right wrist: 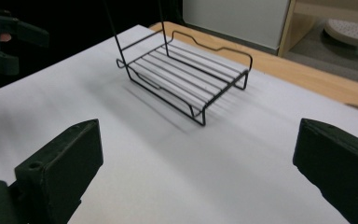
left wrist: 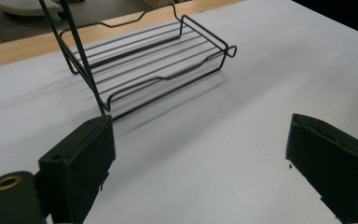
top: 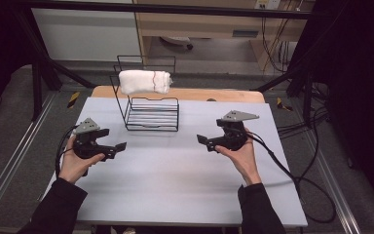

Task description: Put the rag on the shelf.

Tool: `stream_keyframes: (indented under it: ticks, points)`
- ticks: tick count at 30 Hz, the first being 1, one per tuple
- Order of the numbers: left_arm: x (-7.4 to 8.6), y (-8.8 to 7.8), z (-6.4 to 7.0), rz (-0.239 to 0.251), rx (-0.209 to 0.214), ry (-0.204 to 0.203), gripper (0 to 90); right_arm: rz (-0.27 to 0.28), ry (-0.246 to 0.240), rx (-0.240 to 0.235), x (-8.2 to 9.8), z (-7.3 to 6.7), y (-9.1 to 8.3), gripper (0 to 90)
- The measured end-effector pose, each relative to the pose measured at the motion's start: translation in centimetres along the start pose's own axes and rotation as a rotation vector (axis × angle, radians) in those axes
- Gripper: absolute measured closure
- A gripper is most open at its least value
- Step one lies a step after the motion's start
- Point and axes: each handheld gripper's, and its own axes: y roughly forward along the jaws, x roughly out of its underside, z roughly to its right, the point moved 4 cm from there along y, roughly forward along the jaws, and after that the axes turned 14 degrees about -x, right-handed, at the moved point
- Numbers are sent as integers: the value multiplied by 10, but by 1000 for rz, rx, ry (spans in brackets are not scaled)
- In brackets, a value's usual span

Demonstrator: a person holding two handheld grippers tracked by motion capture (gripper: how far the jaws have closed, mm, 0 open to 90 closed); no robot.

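Observation:
A black wire rack (top: 152, 127) stands at the back middle of the white table (top: 175, 185). On its upper tier lies a rolled white towel (top: 143, 82) with a red stripe. The lower shelf (left wrist: 149, 58) (right wrist: 186, 74) is bare. My left gripper (top: 117, 150) is held low over the table left of the rack and points right. Its jaws stand wide open with nothing between them (left wrist: 200, 163). My right gripper (top: 205, 143) is right of the rack and points left, also open and empty (right wrist: 196, 172). The left gripper (right wrist: 4, 42) also shows far off in the right gripper view.
A wooden board edge (top: 199, 95) runs behind the white tabletop. Cables (top: 302, 183) trail off the right side of the table. Dark frame bars (top: 39, 83) stand at both sides, and the floor and shelving lie beyond.

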Motion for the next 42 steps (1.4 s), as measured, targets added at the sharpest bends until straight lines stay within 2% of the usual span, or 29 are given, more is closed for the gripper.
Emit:
stream_keyframes:
  ticks: [8,12,16,18,24,26,33,37,42]
  points:
    - [27,0,4,-18,6,-2,59,-35,46,-32,49,8,-15,4]
    - [38,-1,7,-24,-30,19,59,-49,52,-33,67,12,-23,3]
    - [50,-2,9,-24,-9,2,56,-76,61,-32,84,14,-31,3]
    - [55,-1,10,-37,-2,2,56,-72,76,-33,91,15,-35,3]
    - [68,-2,10,-54,4,17,56,-86,107,-37,115,19,-47,3]
    - [70,-3,10,-59,1,18,56,-91,124,-36,120,20,-50,4]
    - [77,-5,8,-65,-1,25,56,-95,139,-17,135,22,-62,4]
    - [77,-5,9,-62,0,30,56,-83,146,-19,138,21,-65,4]
    - [79,-5,9,-70,1,41,56,-97,148,-21,140,21,-65,4]
